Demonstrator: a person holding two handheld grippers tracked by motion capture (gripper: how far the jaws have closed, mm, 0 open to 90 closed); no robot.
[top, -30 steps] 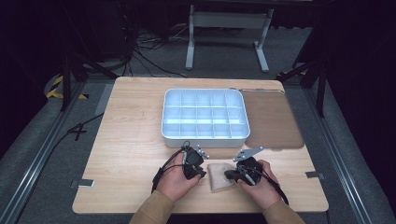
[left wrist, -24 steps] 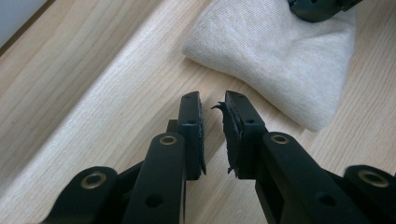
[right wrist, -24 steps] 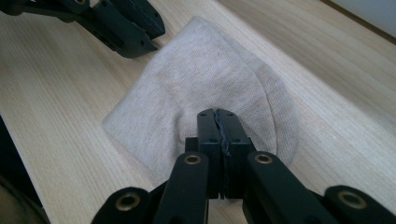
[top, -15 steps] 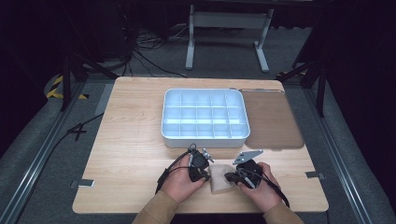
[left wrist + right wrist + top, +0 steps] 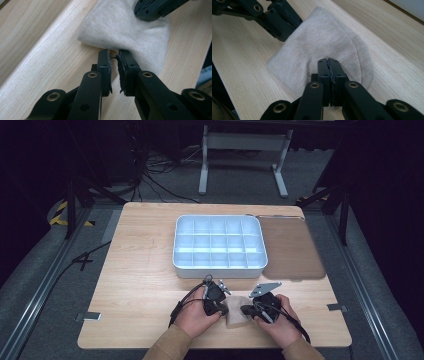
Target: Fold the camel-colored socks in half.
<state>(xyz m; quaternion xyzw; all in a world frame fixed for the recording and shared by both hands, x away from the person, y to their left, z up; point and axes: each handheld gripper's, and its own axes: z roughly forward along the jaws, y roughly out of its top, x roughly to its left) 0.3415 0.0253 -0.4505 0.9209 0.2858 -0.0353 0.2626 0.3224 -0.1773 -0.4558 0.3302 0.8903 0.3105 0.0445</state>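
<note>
Down at the near edge of the bench (image 5: 140, 270), a little right of its middle, lies the folded beige cloth (image 5: 237, 312), flat on the wood between the two hands. The left gripper (image 5: 218, 306) comes at it from the left side, and in the left gripper view its jaws have just been closing: a narrow gap is left between the pads, tips right at the cloth's (image 5: 125, 32) near hem (whether any fabric is caught in that gap, I cannot tell). Opposite it, the right gripper (image 5: 248, 310) meets the cloth's right side. In the right gripper view its jaws are pressed fully together, pads meeting with no gap, the tips resting on top of the cloth (image 5: 322, 45); whether they pinch a fold is not clear. Each gripper view also catches the other gripper's black jaws at the cloth's far edge. Behind all this, toward the far edge of the bench, sits the white compartment tray (image 5: 219, 268), with a brown mat (image 5: 292, 247) just beside it on the right, well apart from the cloth.
</note>
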